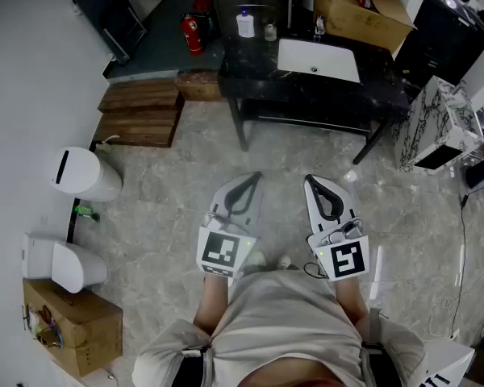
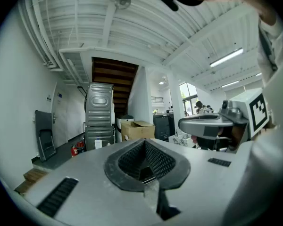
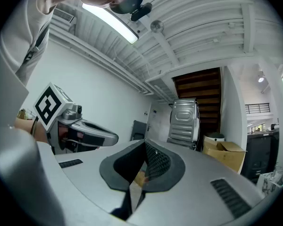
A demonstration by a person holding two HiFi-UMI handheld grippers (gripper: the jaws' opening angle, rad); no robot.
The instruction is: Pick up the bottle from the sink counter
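Grey left gripper (image 1: 246, 177) and right gripper (image 1: 315, 181) press ribbed black jaws together.

Looks like a staged washroom corner inside a workshop hall. Shown by toilet (image 1: 60, 263) at 8 o'clock and black bench (image 1: 258, 77) with white sink (image 1: 339, 63) at 12, alongside cardboard box (image 1: 363, 22) at 1, fire extinguishers (image 1: 192, 35) at 11, wooden steps (image 1: 141, 111) at 10, under bare ceiling beams (image 3: 203, 22) and tube light (image 3: 111, 23).
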